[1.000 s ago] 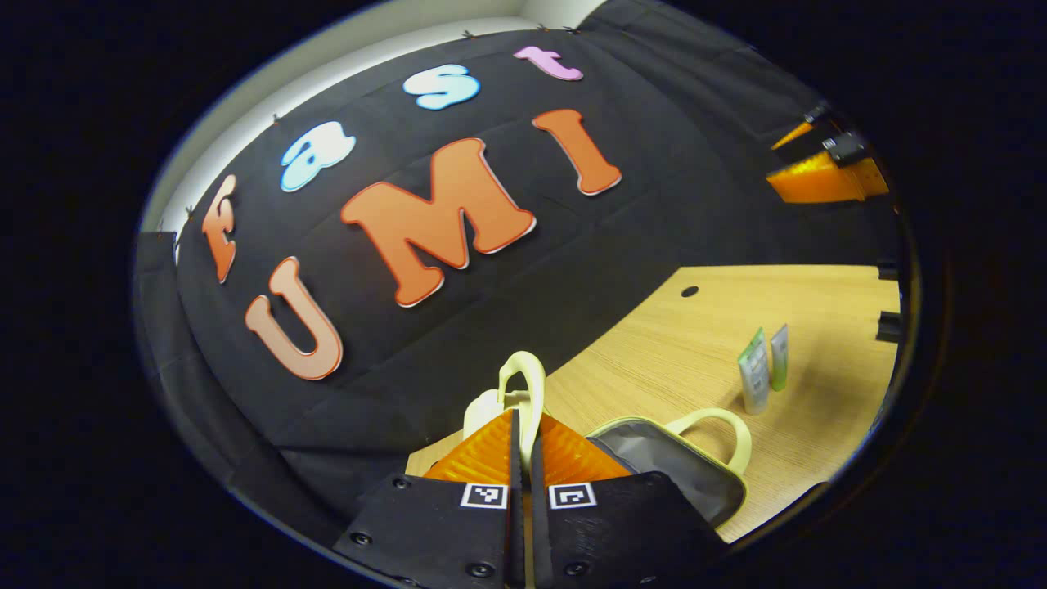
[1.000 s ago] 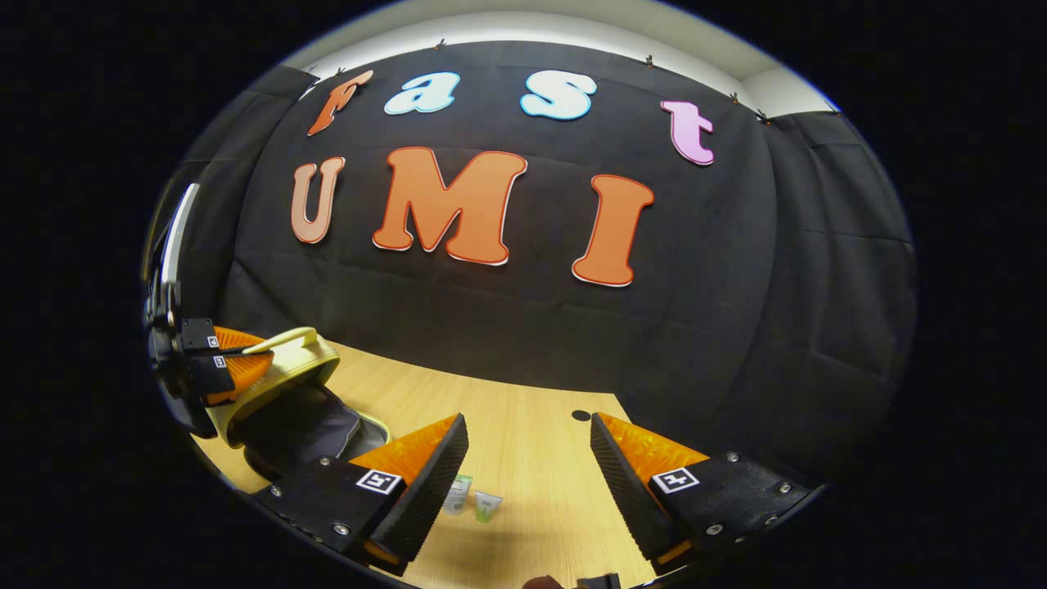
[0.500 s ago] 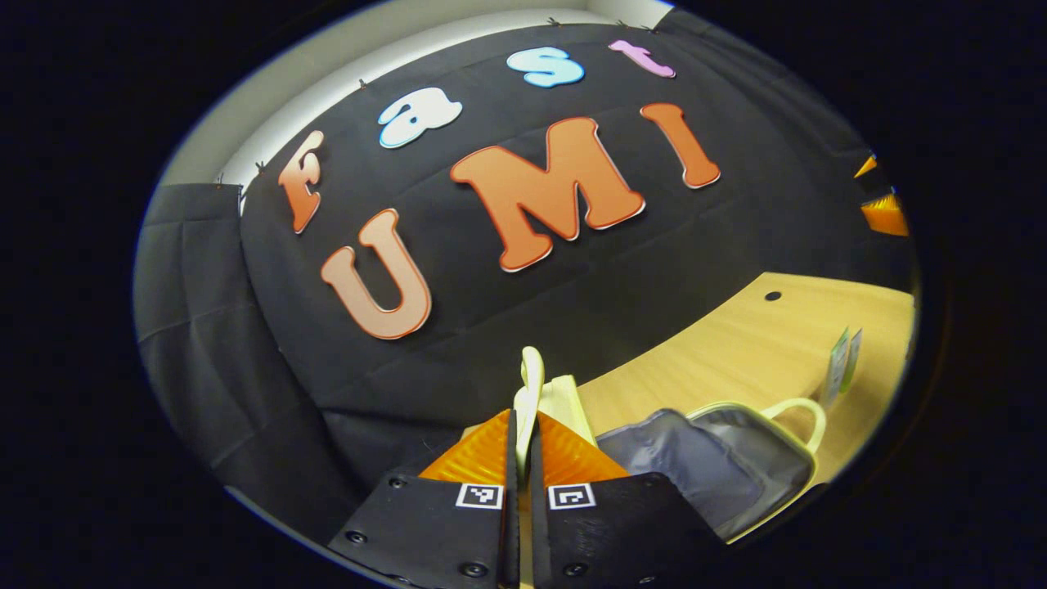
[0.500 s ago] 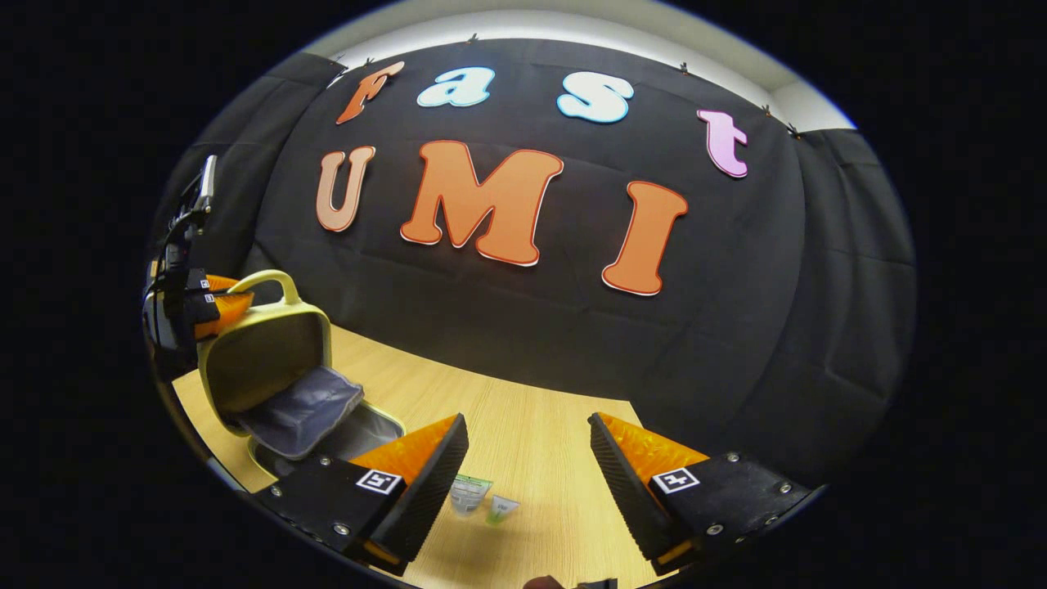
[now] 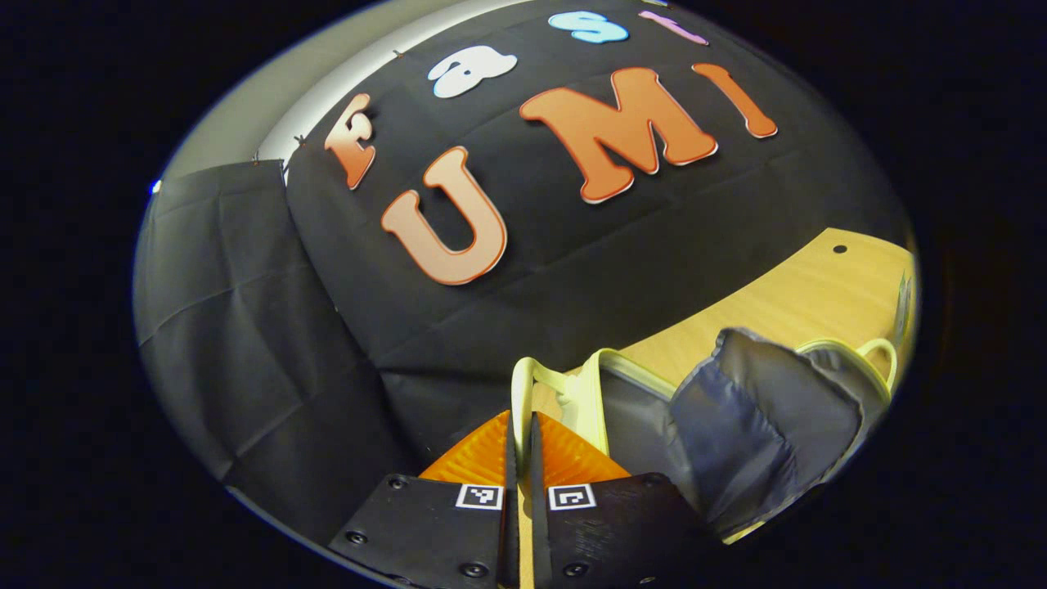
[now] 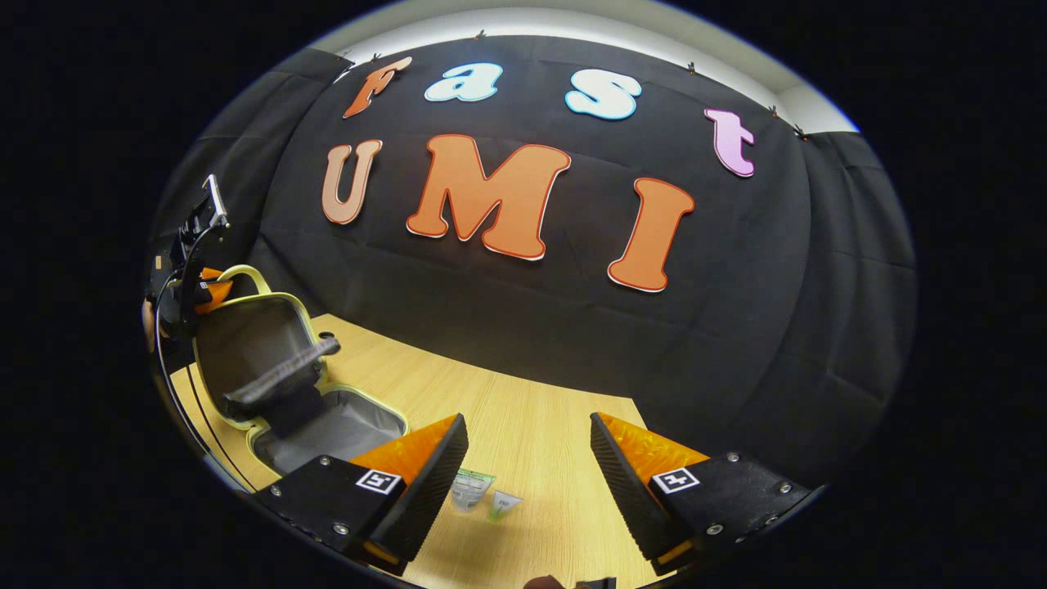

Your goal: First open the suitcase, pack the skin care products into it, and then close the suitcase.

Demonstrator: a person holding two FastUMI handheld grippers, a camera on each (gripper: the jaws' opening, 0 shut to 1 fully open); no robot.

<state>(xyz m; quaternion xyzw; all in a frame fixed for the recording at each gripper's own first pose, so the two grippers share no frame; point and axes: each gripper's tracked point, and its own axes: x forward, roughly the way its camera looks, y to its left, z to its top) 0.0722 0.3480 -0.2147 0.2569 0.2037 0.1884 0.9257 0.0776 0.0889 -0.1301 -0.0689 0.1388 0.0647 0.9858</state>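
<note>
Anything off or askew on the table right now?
Nothing damaged or spilled. One oddity: the grey liner flap in the open suitcase hangs loose off the raised lid instead of lying flat. The left gripper is clamped on the lid handle; two tubes stand on the table.

A light wooden table (image 6: pixel 523 425) is spreading out in front of the black cloth wall (image 6: pixel 736 327) in the right gripper view, its grain running away from the camera. A small dark round hole (image 6: pixel 326 335) is sitting in the tabletop near the back edge. Above the cloth, a strip of pale wall (image 6: pixel 572 20) is showing.
</note>
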